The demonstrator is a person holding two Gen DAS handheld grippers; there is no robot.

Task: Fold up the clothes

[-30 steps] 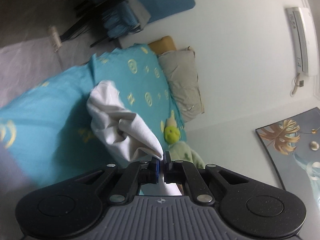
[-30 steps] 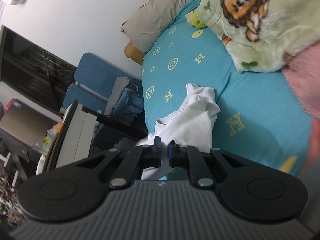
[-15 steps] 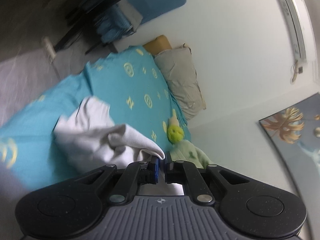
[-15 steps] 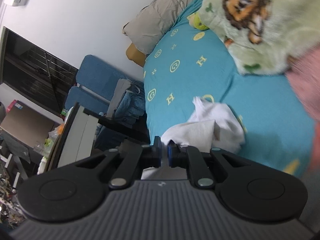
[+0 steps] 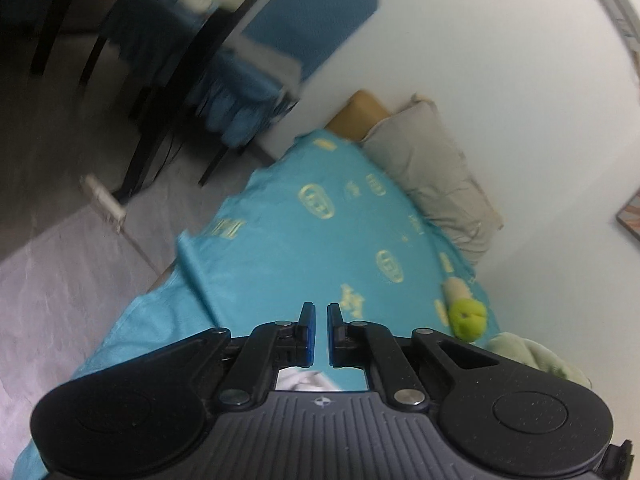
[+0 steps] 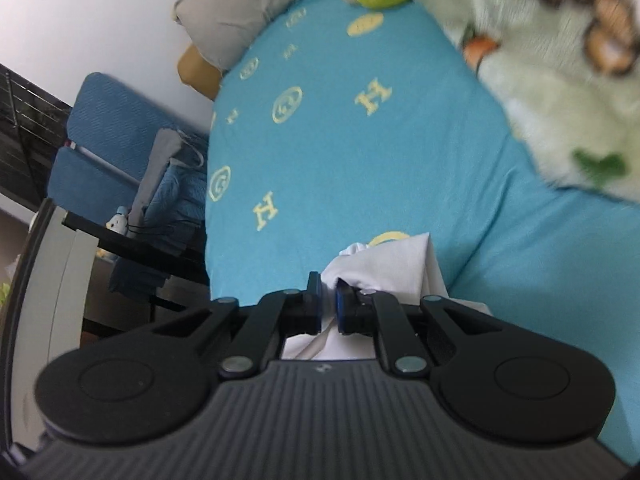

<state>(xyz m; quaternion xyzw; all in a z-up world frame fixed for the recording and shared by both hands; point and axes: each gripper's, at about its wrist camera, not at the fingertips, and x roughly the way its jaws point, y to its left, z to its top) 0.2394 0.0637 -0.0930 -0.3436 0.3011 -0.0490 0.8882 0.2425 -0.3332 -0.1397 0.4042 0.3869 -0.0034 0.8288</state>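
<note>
Over the teal bed sheet [image 6: 360, 168], the right gripper [image 6: 329, 300] pinches the white garment [image 6: 400, 264] between its fingers, while the left gripper [image 5: 318, 328] has its fingers nearly together with nothing between the tips.

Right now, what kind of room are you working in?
Most likely a bedroom: a bed with a turquoise sheet, a grey pillow against the wall, and a green fleece blanket on it.

The teal bedsheet [image 6: 360, 168] bears yellow "H" letters; its round yellow emblems are too blurred to read.
</note>
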